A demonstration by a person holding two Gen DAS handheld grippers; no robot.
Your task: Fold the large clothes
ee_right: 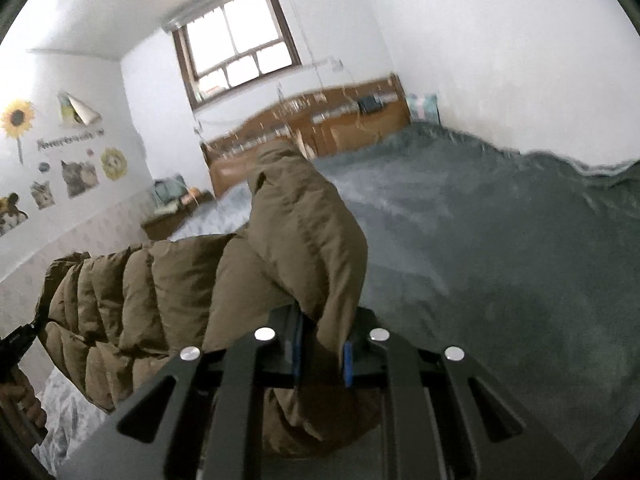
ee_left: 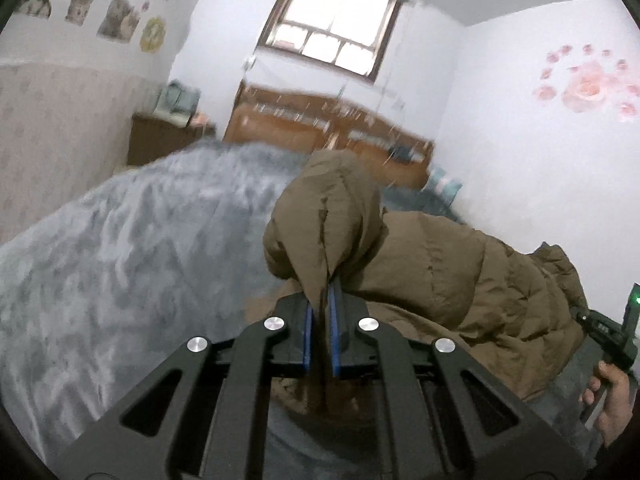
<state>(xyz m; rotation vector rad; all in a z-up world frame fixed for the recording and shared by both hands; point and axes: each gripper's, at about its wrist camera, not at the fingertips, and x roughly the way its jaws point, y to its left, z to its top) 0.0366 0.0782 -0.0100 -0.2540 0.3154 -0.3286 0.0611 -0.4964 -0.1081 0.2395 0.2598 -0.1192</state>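
A brown quilted puffer jacket [ee_left: 432,264] hangs lifted above the grey bed [ee_left: 132,240], stretched between my two grippers. My left gripper [ee_left: 322,300] is shut on a thin fold of its edge, and the fabric bunches up over the blue pads [ee_left: 335,332]. In the right wrist view the same jacket [ee_right: 168,292] stretches away to the left. My right gripper [ee_right: 322,344] is shut on a thicker wad of it, and cloth hides the fingertips. The other gripper and the hand [ee_left: 612,392] holding it show at the right edge of the left wrist view.
The bed's grey cover [ee_right: 480,248] spreads ahead and to the right. A wooden headboard [ee_left: 320,120] stands at the far end under a window [ee_left: 332,28]. A bedside cabinet [ee_left: 160,140] with bags sits by the left wall. White walls close in on both sides.
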